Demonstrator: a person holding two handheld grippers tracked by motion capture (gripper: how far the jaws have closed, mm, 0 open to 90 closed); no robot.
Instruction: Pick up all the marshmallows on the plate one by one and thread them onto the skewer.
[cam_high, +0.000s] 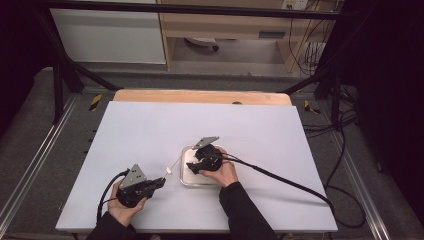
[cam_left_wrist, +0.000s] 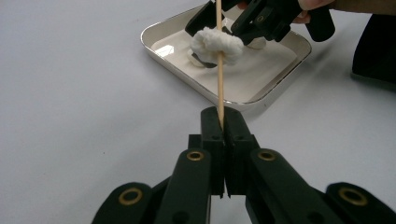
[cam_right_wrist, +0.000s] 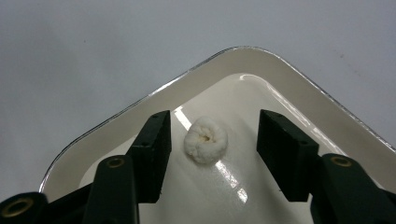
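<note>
Black jaws of the left gripper (cam_left_wrist: 223, 122) stood pressed together on the lower end of a thin wooden skewer (cam_left_wrist: 219, 70), which rose straight out from between the pads. One white puffy piece (cam_left_wrist: 217, 45), already threaded, sat partway up the stick, well clear of the jaw tips. Beyond it lay the shallow white tray (cam_left_wrist: 161, 46), with the right gripper (cam_right_wrist: 212, 140) reaching into it.

From the right gripper view, the jaws stood apart, one on each side of a second puffy piece (cam_right_wrist: 206, 140) resting on the glossy tray floor (cam_right_wrist: 261, 100); neither pad touched it yet (gaps visible both sides). No earlier picture to compare.

Handling, judged: the piece looked very light, soft and crumbly, likely to crush or tear under a firm squeeze. The wet-looking tray floor might let it slide away from a lopsided pinch. Best taken across its round sides, centred between the pads, gently. The skewer looked stiff but slender, liable to pivot in the grip, so push along its axis.
</note>
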